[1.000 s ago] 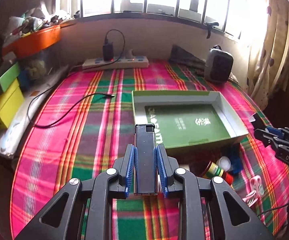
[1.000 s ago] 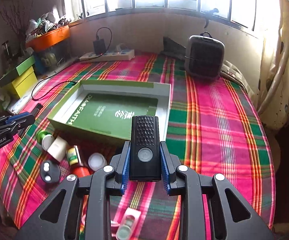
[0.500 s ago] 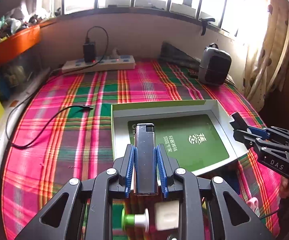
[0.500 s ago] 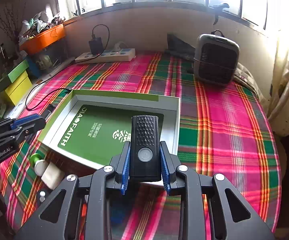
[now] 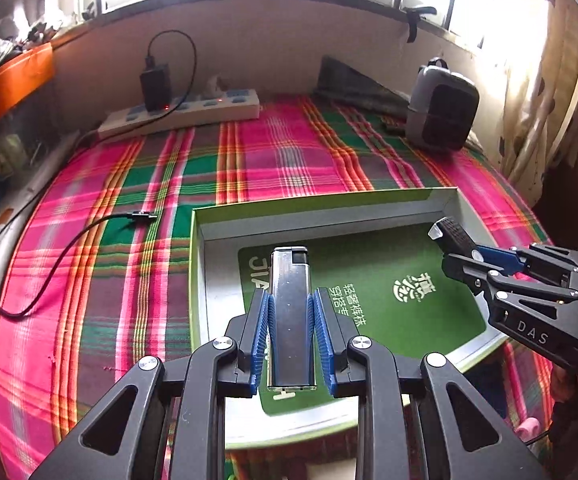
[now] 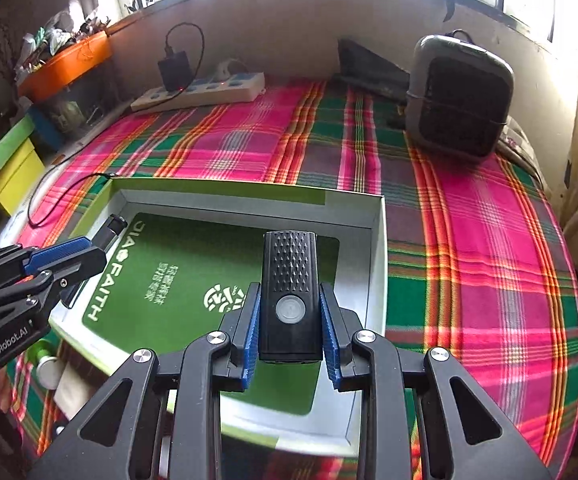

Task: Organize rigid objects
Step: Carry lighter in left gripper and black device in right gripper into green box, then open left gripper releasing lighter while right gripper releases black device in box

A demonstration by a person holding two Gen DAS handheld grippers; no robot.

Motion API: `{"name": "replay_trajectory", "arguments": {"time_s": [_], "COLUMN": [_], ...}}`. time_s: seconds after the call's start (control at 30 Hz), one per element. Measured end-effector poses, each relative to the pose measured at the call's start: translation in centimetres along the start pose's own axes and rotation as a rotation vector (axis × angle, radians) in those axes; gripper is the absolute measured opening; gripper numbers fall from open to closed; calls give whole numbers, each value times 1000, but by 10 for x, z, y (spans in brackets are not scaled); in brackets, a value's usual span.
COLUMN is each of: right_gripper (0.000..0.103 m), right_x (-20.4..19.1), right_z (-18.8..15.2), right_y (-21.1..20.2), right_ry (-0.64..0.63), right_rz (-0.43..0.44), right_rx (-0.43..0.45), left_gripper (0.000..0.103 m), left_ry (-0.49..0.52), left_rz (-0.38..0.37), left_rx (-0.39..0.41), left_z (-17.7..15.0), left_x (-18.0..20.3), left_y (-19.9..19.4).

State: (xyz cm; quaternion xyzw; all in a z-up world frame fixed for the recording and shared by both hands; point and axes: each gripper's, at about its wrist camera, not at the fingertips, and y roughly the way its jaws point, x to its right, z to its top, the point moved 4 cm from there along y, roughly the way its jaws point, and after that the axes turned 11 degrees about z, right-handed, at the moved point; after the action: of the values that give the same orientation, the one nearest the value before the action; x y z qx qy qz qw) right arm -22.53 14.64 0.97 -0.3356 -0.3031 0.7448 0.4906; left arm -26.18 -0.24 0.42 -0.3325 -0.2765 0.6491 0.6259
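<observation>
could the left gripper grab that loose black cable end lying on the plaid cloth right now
Probably not as things stand. The left gripper is shut on a lighter, so its jaws are full. The cable end lies bare on the cloth, left of the box, with nothing over it.

We hold the slim silver-and-black lighter (image 5: 291,312) clamped between the left gripper's (image 5: 291,334) blue ribbed pads over the shallow white-walled, green-floored cardboard box (image 5: 461,204), while the right gripper (image 5: 485,264) reaches in from the right, pinching a small black textured device (image 5: 451,236).
</observation>
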Motion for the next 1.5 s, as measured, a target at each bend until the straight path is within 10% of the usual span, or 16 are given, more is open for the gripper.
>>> {"name": "replay_trajectory", "arguments": {"time_s": [1.5], "right_gripper": [36], "right_x": [2], "right_z": [5], "right_y": [4], "right_ry": [-9], "right_rz": [-30], "right_rx": [55], "left_gripper": [35], "left_ry": [-11], "left_rz": [26], "left_rx": [-18], "left_z": [-5], "left_x": [-4], "left_y": [14]}}
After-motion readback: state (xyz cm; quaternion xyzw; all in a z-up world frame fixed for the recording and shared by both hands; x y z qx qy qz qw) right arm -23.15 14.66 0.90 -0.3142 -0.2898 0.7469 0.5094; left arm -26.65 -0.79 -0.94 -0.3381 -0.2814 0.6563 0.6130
